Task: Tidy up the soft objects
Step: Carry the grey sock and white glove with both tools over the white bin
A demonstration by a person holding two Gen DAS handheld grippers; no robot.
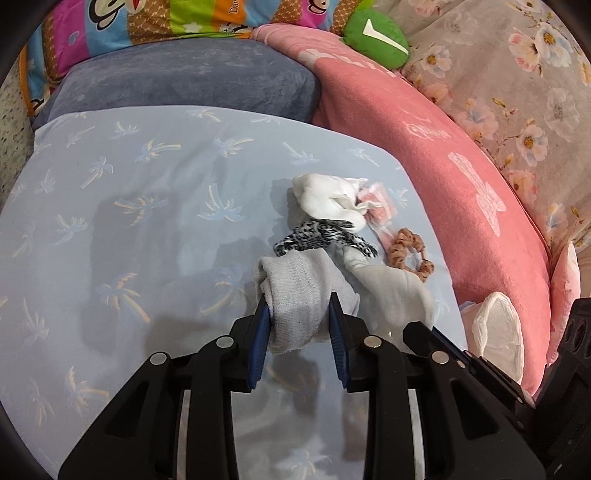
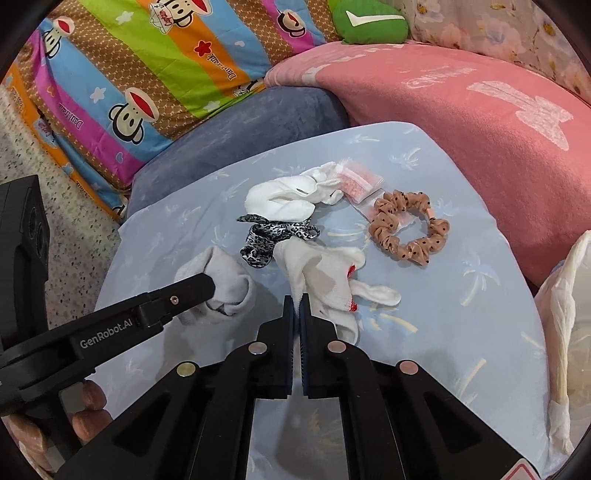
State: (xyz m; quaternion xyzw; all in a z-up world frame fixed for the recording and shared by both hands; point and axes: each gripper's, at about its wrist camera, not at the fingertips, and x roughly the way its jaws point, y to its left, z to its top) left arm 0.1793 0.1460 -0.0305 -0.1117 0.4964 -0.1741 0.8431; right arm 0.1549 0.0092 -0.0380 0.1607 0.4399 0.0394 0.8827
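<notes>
Two hand-held grippers over a pale blue palm-print cushion (image 2: pixel 461 314) bearing small soft items.

Left gripper (image 1: pixel 300 306): blue-padded fingers (image 1: pixel 260 332) clamped on either side of a rolled grey sock (image 1: pixel 299 295), which fills the gap between them and projects forward past the tips. In the right wrist view the same sock (image 2: pixel 225 284) lies at the tip of the left gripper's black finger, left of the right gripper.

Right gripper (image 2: pixel 296 306): fingers pressed together on an edge of a white sock with red marks (image 2: pixel 325 273) — the fabric spreads forward and to the right from the tips, resting on the cushion. In the left wrist view this sock (image 1: pixel 391 291) sits just right of the grey one, touching it.

Beyond both sets of fingertips: a black-and-white leopard-print band (image 2: pixel 266 236) lying against the far end of the held white sock; further on, a bunched plain white sock (image 2: pixel 284 199); touching its right end, a small clear bag of pink contents (image 2: pixel 356 181). Ahead and right of the right fingers lies a tan dotted scrunchie (image 2: pixel 406 229), overlapping the bag's corner, apart from the socks.

Surroundings: a grey-blue cushion (image 2: pixel 258 122) beyond the blue one, a pink blanket (image 2: pixel 480 122) to the right, a striped cartoon-print pillow (image 2: pixel 147 66) far left, a green plush item (image 2: pixel 369 22) at the top.
</notes>
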